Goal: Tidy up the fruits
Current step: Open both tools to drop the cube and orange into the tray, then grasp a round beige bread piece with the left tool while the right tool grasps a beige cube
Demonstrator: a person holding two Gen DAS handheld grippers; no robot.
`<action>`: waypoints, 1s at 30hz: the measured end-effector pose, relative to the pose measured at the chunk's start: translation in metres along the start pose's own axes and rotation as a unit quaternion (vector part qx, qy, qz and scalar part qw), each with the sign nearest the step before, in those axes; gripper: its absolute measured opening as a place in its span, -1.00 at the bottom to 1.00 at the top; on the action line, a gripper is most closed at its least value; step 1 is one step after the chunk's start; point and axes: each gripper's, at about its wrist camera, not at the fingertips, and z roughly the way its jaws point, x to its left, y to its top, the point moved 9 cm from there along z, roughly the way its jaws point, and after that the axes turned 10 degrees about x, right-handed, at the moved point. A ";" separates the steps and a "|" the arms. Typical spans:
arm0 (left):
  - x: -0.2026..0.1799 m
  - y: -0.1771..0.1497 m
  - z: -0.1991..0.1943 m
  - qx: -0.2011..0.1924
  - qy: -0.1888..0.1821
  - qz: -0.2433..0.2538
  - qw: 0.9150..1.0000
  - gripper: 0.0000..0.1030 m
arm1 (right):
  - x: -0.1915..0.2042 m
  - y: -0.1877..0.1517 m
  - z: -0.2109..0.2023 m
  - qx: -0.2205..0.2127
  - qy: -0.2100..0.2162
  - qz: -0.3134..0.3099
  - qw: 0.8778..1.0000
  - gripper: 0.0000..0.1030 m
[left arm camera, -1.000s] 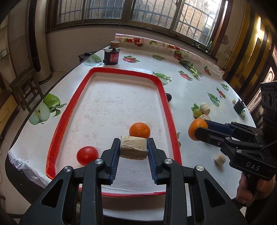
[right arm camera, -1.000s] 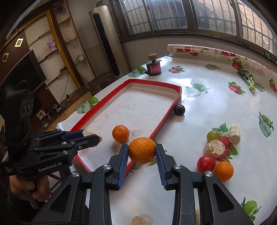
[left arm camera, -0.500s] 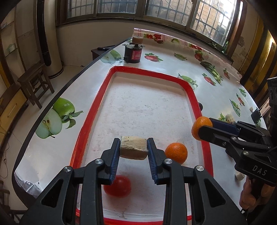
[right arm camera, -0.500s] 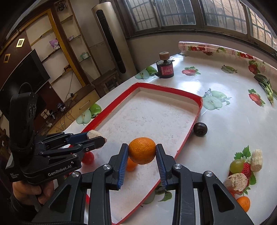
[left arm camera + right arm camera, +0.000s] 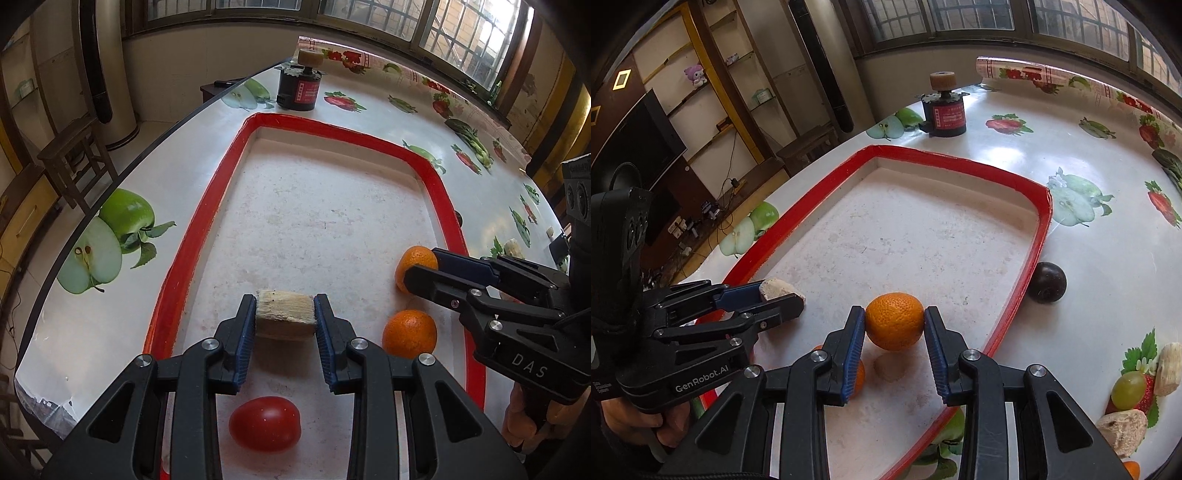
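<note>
A red-rimmed white tray (image 5: 207,206) (image 5: 960,162) lies on the fruit-print table. My left gripper (image 5: 284,319) is shut on a pale beige block (image 5: 285,313) and holds it above the tray's near part; the block also shows in the right wrist view (image 5: 777,290). My right gripper (image 5: 894,323) is shut on an orange (image 5: 894,320) above the tray; this orange also shows in the left wrist view (image 5: 415,264). A second orange (image 5: 409,334) and a red tomato (image 5: 264,424) lie in the tray.
A dark plum (image 5: 1046,282) lies just outside the tray's right rim. A green grape (image 5: 1128,386) and two beige pieces (image 5: 1121,430) lie at the right. A black-and-red motor (image 5: 943,110) stands beyond the tray's far end. The table edge runs along the left.
Both grippers have moved forward over the tray with their loads. The right gripper's orange has crossed the red rim from outside and now hangs over the tray floor.
</note>
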 end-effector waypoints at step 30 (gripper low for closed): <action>-0.029 -0.033 -0.057 -0.043 0.000 0.010 0.999 0.13 | -0.007 -0.052 -0.091 -0.063 -0.014 0.020 0.998 0.01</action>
